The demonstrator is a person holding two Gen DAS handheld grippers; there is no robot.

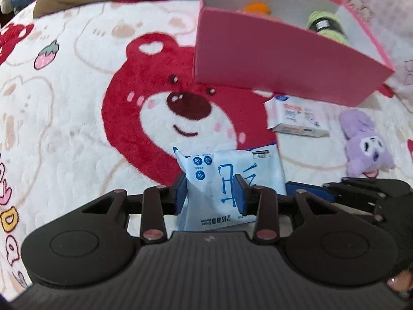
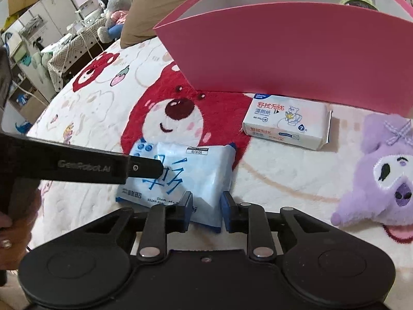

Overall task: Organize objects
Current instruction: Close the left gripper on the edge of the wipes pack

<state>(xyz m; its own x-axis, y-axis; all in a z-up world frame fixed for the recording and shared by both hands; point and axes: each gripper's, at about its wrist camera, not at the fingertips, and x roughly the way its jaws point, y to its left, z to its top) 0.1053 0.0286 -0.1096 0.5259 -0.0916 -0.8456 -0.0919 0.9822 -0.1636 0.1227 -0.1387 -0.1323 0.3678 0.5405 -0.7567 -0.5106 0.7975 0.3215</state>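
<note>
Here both my left gripper (image 1: 212,193) and my right gripper (image 2: 206,210) are clamped on the crinkly blue-and-white plastic wipes pack (image 2: 196,170) lying on the fleecy red-bear blanket (image 1: 77,134).

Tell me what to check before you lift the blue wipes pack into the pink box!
1. Left gripper pinching the blue pack: ok, both pads press its sides.
2. Right gripper pinching the same pack: ok, shut on its near corner.
3. Pink box open on top: ok, no lid.
4. Room inside the box: cannot tell; an orange thing and a green thing already sit there, the rest is hidden.
5. Way to the box clear: ok, the white pack and purple plush lie off to the side.
</note>
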